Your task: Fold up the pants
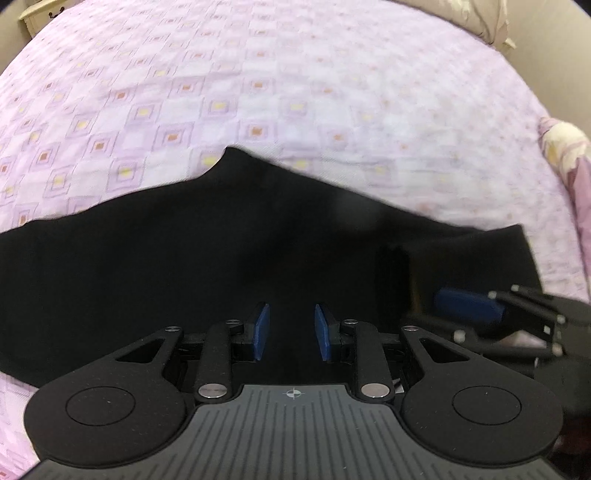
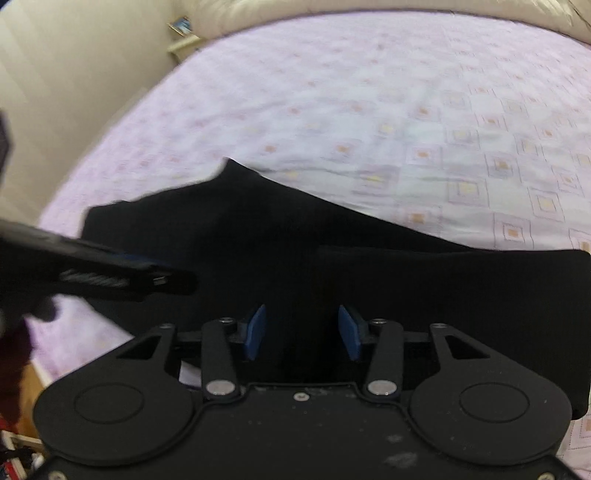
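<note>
Black pants (image 1: 207, 258) lie spread across the near part of a bed, with a peak in their far edge; they also show in the right wrist view (image 2: 332, 258). My left gripper (image 1: 291, 330) is open and empty, its blue pads (image 1: 263, 328) over the dark cloth. My right gripper (image 2: 302, 330) is open and empty over the pants too. The right gripper shows at the right of the left wrist view (image 1: 476, 306), and the left gripper at the left of the right wrist view (image 2: 110, 277). Both views are blurred.
The bed has a lilac sheet with small squares (image 1: 295, 92), also in the right wrist view (image 2: 406, 110). A floral pillow (image 1: 565, 155) lies at the right edge. A cream bedside cabinet (image 1: 37, 18) stands far left. A beige wall (image 2: 55, 74) runs along the bed's left side.
</note>
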`<state>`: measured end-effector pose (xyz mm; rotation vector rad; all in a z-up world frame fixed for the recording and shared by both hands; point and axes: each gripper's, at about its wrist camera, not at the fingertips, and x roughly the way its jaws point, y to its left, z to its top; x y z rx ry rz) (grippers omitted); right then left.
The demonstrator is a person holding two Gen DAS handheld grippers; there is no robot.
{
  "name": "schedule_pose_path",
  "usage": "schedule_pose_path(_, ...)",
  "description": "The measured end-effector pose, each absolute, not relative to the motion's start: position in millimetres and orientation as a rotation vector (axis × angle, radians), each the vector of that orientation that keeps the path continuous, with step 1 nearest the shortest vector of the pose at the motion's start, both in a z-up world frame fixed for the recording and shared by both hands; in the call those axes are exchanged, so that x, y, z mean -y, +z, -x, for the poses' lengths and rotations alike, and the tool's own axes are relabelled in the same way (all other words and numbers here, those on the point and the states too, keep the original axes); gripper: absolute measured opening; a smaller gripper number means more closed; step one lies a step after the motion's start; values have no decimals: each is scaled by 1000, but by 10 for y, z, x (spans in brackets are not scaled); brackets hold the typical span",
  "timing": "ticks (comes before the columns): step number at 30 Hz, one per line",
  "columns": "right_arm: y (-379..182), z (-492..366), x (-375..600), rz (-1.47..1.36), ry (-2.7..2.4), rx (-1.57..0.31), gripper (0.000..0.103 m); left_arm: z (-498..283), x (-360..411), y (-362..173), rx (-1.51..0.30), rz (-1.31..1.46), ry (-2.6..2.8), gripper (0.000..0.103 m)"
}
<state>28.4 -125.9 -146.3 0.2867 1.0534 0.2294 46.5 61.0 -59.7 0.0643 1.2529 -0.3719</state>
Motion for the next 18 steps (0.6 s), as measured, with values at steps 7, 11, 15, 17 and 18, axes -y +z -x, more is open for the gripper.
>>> schedule_pose_path(7, -1100, 223, 1738, -317, 141, -971, 47, -445, -220, -452, -1213, -35, -462, 26)
schedule_pose_path(11, -1047, 490, 2223, -315, -25, -955, 46, -377, 133, -474, -1214, -77, -533, 26)
schedule_pose_path(15, -1171, 566, 2660, -338, -131, -994, 12, -288, 405, -587, -1237, -141, -588, 26)
schedule_pose_path(17, -1213, 561, 2776, -345, -157, -1010, 4, -243, 521, -659, -1244, -189, -613, 26)
schedule_pose_path(18, -1242, 535, 2798, -351, -158, -1015, 4, -237, 563, -694, -1247, -215, -616, 26)
